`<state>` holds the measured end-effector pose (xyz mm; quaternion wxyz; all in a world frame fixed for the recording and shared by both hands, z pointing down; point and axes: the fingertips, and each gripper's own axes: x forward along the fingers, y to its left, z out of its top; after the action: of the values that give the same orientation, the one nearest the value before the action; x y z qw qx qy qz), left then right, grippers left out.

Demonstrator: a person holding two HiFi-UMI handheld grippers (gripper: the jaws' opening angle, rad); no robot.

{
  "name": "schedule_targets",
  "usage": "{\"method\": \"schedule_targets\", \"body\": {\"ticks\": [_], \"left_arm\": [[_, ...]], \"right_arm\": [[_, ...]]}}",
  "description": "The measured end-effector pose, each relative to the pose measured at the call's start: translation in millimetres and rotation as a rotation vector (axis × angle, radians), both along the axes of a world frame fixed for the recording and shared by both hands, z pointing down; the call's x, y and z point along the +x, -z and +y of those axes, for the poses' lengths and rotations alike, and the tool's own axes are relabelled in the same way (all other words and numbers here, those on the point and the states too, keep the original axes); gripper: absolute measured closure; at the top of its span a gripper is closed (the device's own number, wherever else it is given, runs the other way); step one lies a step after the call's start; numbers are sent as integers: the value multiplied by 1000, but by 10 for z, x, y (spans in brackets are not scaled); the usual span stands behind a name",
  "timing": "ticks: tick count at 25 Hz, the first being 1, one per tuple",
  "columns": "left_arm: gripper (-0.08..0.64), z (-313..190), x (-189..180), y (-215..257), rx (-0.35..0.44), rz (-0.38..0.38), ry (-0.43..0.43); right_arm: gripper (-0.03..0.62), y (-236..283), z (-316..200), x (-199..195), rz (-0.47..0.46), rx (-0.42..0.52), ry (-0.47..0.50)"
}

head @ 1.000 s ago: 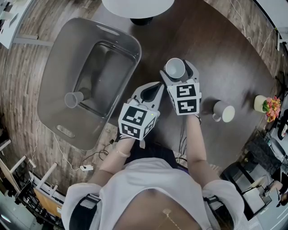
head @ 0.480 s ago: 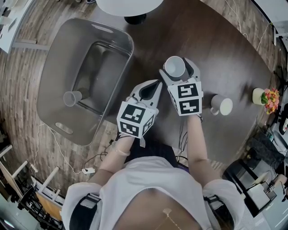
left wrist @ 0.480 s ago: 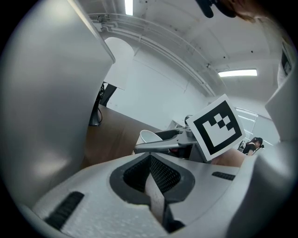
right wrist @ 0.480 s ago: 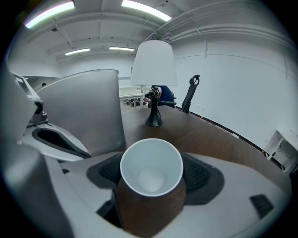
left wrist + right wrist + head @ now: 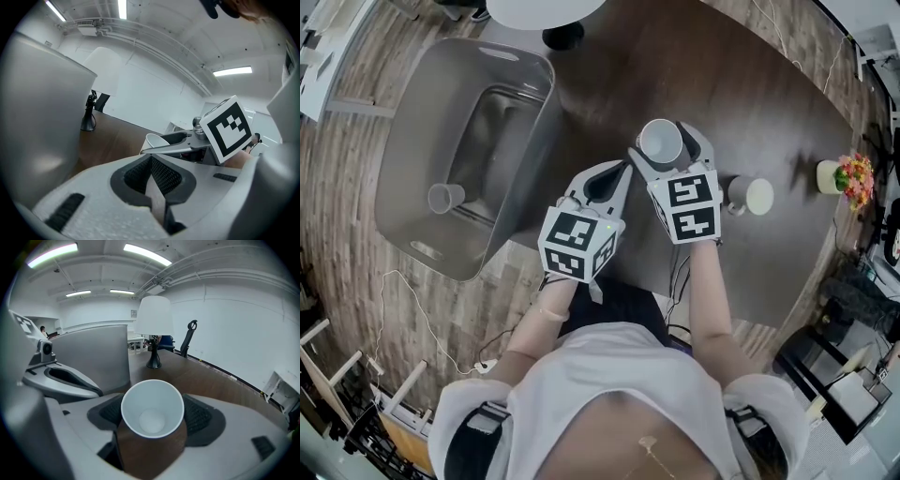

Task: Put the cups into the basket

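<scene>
Since a second ago the basket (image 5: pixel 411 127) lies further toward the upper left of the head view, and the mug (image 5: pixel 748 195) shows closer to the right claw (image 5: pixel 666 142); both claws hold much the same places as before. The right claw is closed on a cup (image 5: pixel 152 409), its pads pressing the wall from either side; the cup stands upright with its mouth open to the camera and its inside white and bare. It hangs over the dark bench (image 5: pixel 731 84), to the right of the basket and outside it.

The left claw (image 5: pixel 614 178) is clenched with nothing between its pads, which meet in one line in its own view. It sits just beside the right claw, on its left, near the basket's right wall.

A second cup (image 5: pixel 445 198) lies on its side on the basket's floor, near the left wall. The mug rests on the bench to the right of the right claw. A small flower pot (image 5: pixel 839 175) stands further right, well apart from the basket. A lamp base (image 5: pixel 562 36) stands on the bench beyond the basket's far corner.
</scene>
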<state>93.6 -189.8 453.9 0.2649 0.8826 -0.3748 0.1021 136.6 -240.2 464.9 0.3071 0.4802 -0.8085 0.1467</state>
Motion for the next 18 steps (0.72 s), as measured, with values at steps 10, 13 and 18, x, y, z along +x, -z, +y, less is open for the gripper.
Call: {"method": "schedule_targets", "body": {"ticks": [10, 13, 18], "left_arm": [[551, 319, 126, 230, 70, -14, -7], [551, 420, 164, 283, 91, -14, -2], [551, 596, 163, 361, 110, -4, 19]], "right_arm": [[205, 285, 529, 189, 13, 38, 5], [204, 357, 678, 242, 16, 52, 12], [205, 445, 958, 265, 31, 59, 41]]}}
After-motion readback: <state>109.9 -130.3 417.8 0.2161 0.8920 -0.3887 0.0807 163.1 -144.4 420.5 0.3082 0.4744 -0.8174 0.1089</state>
